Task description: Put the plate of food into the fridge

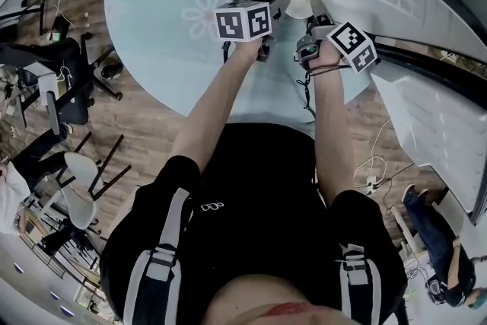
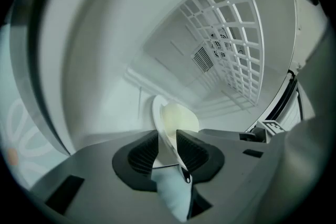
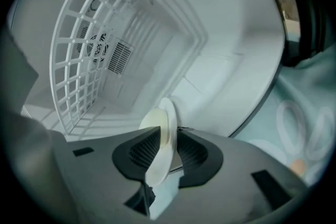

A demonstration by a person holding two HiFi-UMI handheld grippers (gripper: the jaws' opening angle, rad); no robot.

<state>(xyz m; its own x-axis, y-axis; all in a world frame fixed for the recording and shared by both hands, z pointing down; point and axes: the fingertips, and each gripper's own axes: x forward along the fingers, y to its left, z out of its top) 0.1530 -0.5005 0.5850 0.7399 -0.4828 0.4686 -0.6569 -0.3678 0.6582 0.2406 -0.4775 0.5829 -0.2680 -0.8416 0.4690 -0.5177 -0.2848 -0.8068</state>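
White plate (image 2: 156, 107) rests loose between open jaws of my left hand-held gripper (image 2: 167, 147) and right hand-held gripper (image 3: 168, 149). Backing out crooked, I could drag it from the fridge (image 2: 105, 60).

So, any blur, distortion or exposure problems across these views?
Head view: heavy fisheye, the table edge bows. Left gripper view: soft all over, dark corners, plate blurred. Right gripper view: wire shelf curves, pale plate nearly blends into white fridge wall.

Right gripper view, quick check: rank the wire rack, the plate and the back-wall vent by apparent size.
Largest: wire rack.
Then: plate, though it is nearest the camera, which inflates it.
Smallest: back-wall vent.
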